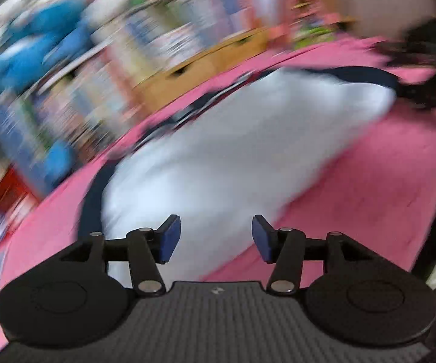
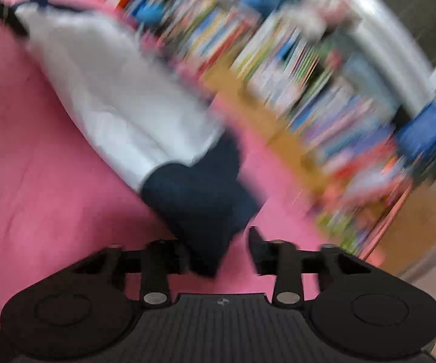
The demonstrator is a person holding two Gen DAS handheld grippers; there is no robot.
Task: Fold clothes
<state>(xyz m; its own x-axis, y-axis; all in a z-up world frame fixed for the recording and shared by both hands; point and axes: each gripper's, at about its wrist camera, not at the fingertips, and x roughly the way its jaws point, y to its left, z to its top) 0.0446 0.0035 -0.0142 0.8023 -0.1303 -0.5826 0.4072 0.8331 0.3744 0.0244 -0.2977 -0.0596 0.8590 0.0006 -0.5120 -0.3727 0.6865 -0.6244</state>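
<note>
A white garment with navy sleeves and trim (image 1: 233,151) lies on a pink sheet (image 1: 369,187); both views are motion-blurred. My left gripper (image 1: 216,237) is open and empty, just above the garment's near white edge. In the right wrist view the same garment (image 2: 112,90) stretches away to the upper left, and its navy sleeve (image 2: 200,193) reaches down between my fingers. My right gripper (image 2: 221,254) is open, with the sleeve end lying against the left finger. The other gripper shows as a dark shape at the garment's far end in the left wrist view (image 1: 423,90).
A wooden shelf unit (image 1: 206,63) packed with colourful books and a blue plush toy (image 1: 33,51) runs along the far side of the pink sheet. It also fills the right wrist view (image 2: 308,90), with a pale rail (image 2: 384,39) above it.
</note>
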